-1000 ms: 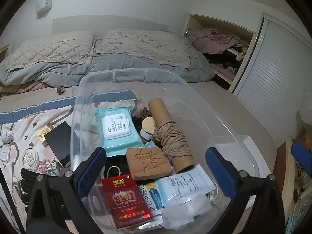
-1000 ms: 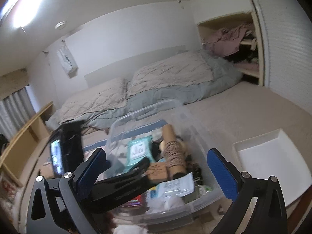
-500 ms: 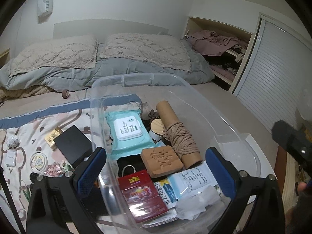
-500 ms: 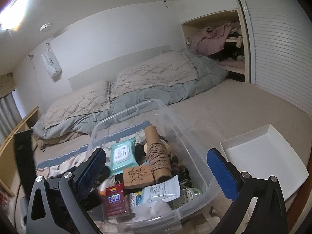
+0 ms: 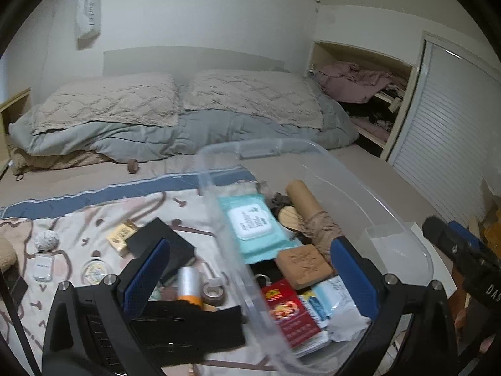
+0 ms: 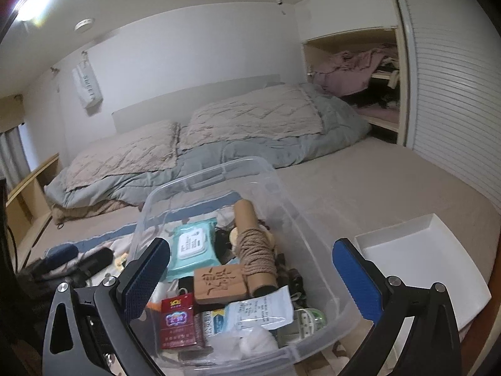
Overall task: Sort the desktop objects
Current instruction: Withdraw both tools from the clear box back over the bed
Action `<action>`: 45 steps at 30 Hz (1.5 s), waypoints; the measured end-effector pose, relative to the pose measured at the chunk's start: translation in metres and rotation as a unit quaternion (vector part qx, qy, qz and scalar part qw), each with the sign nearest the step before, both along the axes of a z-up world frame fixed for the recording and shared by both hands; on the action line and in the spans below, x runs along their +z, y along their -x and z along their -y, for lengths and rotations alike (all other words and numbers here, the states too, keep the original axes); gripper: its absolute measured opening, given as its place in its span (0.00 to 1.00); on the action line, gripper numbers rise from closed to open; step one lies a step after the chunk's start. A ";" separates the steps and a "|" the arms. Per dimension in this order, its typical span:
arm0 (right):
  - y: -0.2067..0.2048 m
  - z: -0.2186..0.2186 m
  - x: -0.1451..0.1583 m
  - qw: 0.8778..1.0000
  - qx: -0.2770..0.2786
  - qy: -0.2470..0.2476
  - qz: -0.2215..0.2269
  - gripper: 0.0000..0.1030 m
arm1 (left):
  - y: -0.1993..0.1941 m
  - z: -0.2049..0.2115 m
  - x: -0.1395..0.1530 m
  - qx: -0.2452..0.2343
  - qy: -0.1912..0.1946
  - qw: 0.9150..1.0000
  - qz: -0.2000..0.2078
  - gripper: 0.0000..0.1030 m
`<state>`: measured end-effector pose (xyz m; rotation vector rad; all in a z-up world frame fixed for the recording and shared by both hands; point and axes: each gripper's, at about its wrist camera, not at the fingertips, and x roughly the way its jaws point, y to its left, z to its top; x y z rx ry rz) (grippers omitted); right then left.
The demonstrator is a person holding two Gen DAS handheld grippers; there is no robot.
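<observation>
A clear plastic bin (image 5: 416, 244) (image 6: 313, 238) on the bed holds a teal wipes pack (image 5: 250, 222) (image 6: 191, 247), a rope-wound cardboard tube (image 5: 310, 210) (image 6: 253, 250), a carved wooden block (image 5: 303, 263) (image 6: 219, 285), a red cigarette box (image 5: 285, 313) (image 6: 178, 322) and paper packets. My left gripper (image 5: 247, 279) is open and empty, over the bin's left wall. My right gripper (image 6: 250, 279) is open and empty above the bin's near end. Loose items lie left of the bin: a black box (image 5: 166, 244), a clear tape roll (image 5: 188, 282) and a gold packet (image 5: 120, 235).
A white tray (image 6: 416, 269) sits right of the bin. A patterned cloth (image 5: 78, 219) covers the bed under the loose items. Pillows and a grey duvet (image 5: 188, 125) lie at the far end. A slatted closet door (image 6: 454, 94) stands at right.
My left gripper has swung left, so the bin now sits right of centre and more loose items show on the cloth. My right gripper has moved closer over the bin.
</observation>
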<state>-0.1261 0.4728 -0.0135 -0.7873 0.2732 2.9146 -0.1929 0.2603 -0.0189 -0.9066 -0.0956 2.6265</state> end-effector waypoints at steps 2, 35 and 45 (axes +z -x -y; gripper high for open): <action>0.001 0.005 -0.001 1.000 0.008 -0.006 -0.002 1.00 | 0.001 0.015 0.003 0.013 -0.002 1.000 -0.002 0.99; 0.025 0.132 0.012 0.991 0.126 0.030 -0.027 1.00 | -0.032 0.223 0.020 0.181 0.032 0.982 -0.035 1.00; 0.023 0.184 0.013 0.984 0.173 0.026 -0.021 1.00 | -0.047 0.272 0.017 0.216 0.037 0.975 -0.038 1.00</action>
